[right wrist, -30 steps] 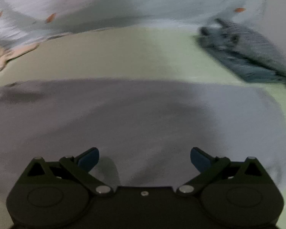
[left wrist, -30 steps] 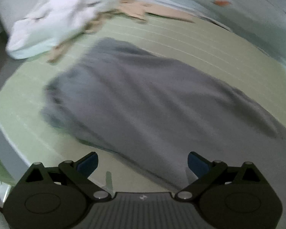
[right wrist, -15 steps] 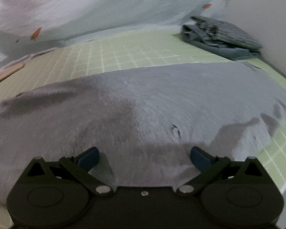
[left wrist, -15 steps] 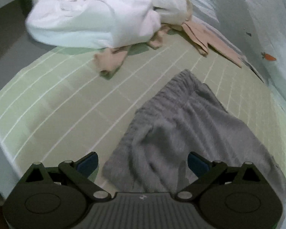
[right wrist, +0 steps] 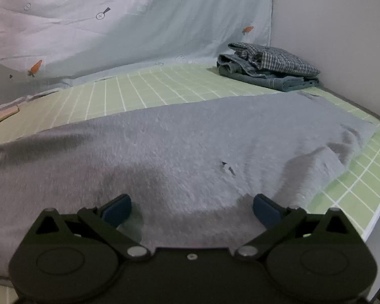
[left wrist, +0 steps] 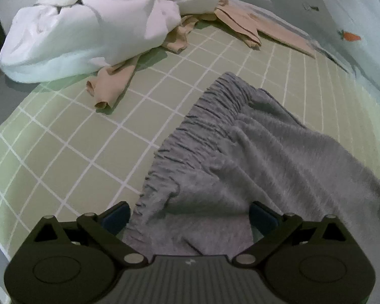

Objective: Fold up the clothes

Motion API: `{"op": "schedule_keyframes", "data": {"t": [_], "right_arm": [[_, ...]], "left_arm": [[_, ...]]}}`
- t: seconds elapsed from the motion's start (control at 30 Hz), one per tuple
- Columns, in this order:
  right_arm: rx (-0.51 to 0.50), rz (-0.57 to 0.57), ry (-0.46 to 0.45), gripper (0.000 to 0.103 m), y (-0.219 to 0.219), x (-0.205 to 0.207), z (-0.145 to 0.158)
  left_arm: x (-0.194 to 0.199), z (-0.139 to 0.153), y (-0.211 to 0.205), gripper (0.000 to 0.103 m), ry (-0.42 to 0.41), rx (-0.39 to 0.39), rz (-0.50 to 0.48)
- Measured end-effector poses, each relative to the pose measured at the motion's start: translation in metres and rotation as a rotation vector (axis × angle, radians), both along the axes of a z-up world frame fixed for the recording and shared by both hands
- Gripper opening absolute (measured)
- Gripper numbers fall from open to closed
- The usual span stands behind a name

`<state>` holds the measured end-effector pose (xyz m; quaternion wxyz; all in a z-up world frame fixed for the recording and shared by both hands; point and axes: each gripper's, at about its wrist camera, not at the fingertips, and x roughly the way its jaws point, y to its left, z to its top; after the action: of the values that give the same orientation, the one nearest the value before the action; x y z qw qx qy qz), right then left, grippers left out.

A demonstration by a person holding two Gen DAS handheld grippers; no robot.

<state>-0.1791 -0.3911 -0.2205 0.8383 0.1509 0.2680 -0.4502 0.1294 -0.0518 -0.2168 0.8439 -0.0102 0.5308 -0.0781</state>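
Note:
A grey fleece garment with a gathered elastic waistband (left wrist: 253, 157) lies spread on the green checked sheet (left wrist: 71, 136). My left gripper (left wrist: 188, 216) is open, low at the near corner of the waistband, with grey cloth between its blue pads. In the right wrist view the same grey garment (right wrist: 164, 147) stretches across the bed, with a small dark mark in it. My right gripper (right wrist: 191, 209) is open just above the cloth near its front edge, with nothing held.
A white crumpled garment (left wrist: 88, 22) and beige clothes (left wrist: 111, 83) lie at the far left. A folded checked and denim stack (right wrist: 268, 67) sits in the far right corner. A pale carrot-print cloth (right wrist: 129, 25) hangs behind. The bed's edge (right wrist: 375, 215) is at right.
Both grippers have moved down and closer to the grey garment. The left one has swung to the waistband end, whose corner now lies between its open fingers.

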Motion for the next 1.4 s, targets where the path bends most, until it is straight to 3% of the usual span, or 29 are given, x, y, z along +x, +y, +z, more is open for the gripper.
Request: {"op": "schedule_keyframes", "data": {"t": [0.07,0.13,0.2,0.27,0.37,0.4,0.5,0.6,0.73,0.83,0.93,1.03,1.1,1.3,1.4], "right_arm": [[-0.003,0.002,0.0,0.103,0.0,0.0,0.0],[-0.008,0.001,-0.001,0.103,0.001,0.001,-0.001],[-0.011,0.001,-0.002,0.103,0.002,0.001,-0.001],[-0.015,0.003,-0.003,0.103,0.002,0.001,-0.001],[-0.017,0.005,-0.006,0.103,0.003,0.0,-0.002],[-0.017,0.006,-0.007,0.103,0.003,0.0,-0.002],[-0.018,0.009,-0.011,0.103,0.004,0.0,-0.002],[-0.02,0.016,-0.014,0.103,0.004,-0.002,-0.002],[-0.021,0.029,-0.018,0.103,0.004,-0.005,-0.002],[-0.022,0.043,-0.02,0.103,0.004,-0.005,-0.002],[-0.023,0.06,-0.021,0.103,0.003,-0.006,-0.002],[-0.023,0.079,-0.02,0.103,0.002,-0.008,-0.003],[-0.023,0.091,-0.015,0.103,0.002,-0.008,-0.003],[0.058,0.154,0.061,0.103,-0.004,-0.005,0.009],[0.057,0.168,0.066,0.103,0.002,0.001,0.026]], "left_arm": [[-0.001,0.0,-0.003,0.098,-0.002,0.017,-0.014],[-0.003,0.002,-0.004,0.089,-0.011,0.024,-0.014],[-0.005,0.005,-0.007,0.069,-0.024,0.018,-0.031],[-0.006,0.008,-0.011,0.055,-0.028,0.007,-0.05],[-0.005,0.011,-0.02,0.043,-0.039,0.016,-0.059],[-0.004,0.014,-0.023,0.032,-0.051,0.018,-0.051],[-0.003,0.027,-0.032,0.025,-0.093,0.021,-0.051],[-0.007,0.045,-0.051,0.022,-0.167,0.034,-0.115],[-0.019,0.072,-0.092,0.018,-0.27,0.039,-0.243],[-0.046,0.086,-0.131,0.009,-0.34,0.019,-0.409],[-0.082,0.079,-0.175,0.012,-0.335,0.015,-0.624],[-0.11,0.052,-0.204,0.03,-0.228,0.049,-0.763],[-0.118,0.042,-0.205,0.047,-0.159,0.05,-0.798],[-0.11,0.066,-0.162,0.073,-0.144,-0.106,-0.764],[-0.095,0.077,-0.133,0.08,-0.185,-0.135,-0.672]]}}
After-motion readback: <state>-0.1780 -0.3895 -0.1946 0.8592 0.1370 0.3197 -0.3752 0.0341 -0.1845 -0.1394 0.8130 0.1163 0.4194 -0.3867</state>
